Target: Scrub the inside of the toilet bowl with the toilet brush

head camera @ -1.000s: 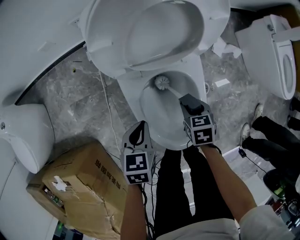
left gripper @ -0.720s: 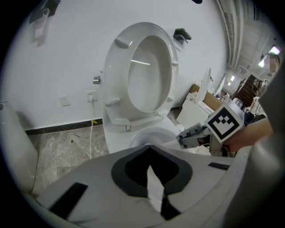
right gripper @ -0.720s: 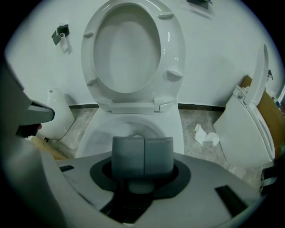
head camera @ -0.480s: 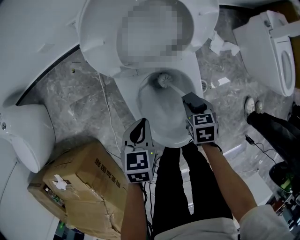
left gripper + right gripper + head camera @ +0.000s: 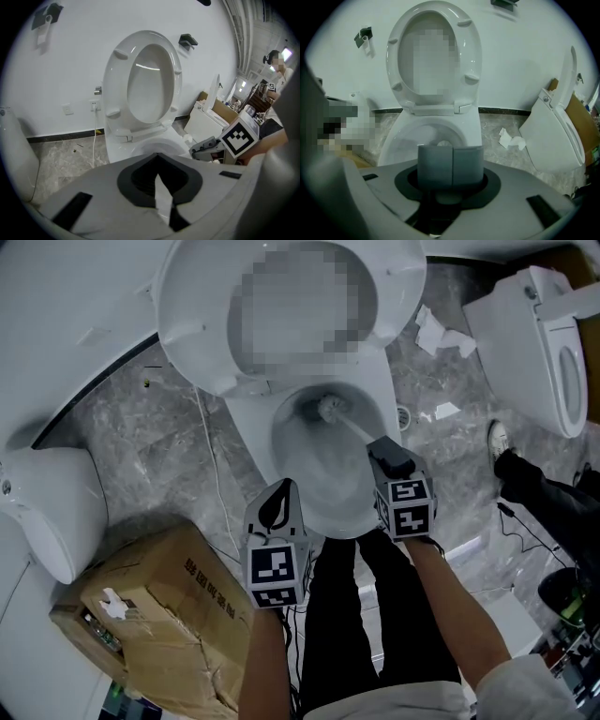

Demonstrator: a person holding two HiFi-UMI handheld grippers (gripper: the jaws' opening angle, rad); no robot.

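On the grey marbled floor (image 5: 169,442) a toilet (image 5: 251,423) is set at upper centre, a cardboard box (image 5: 159,615) lower left, crumpled paper (image 5: 436,334) upper right.

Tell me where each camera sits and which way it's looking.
Head view: on the person's head, facing steeply down at the toilet bowl and toilet brush; shows forearms, legs, left tool, right tool.
Left gripper view: on the left tool, facing the raised seat; shows its shut jaws.
Right gripper view: on the right tool, facing the toilet bowl; shows its jaws gripping the toilet brush.
Shared: both gripper views show the raised seat.
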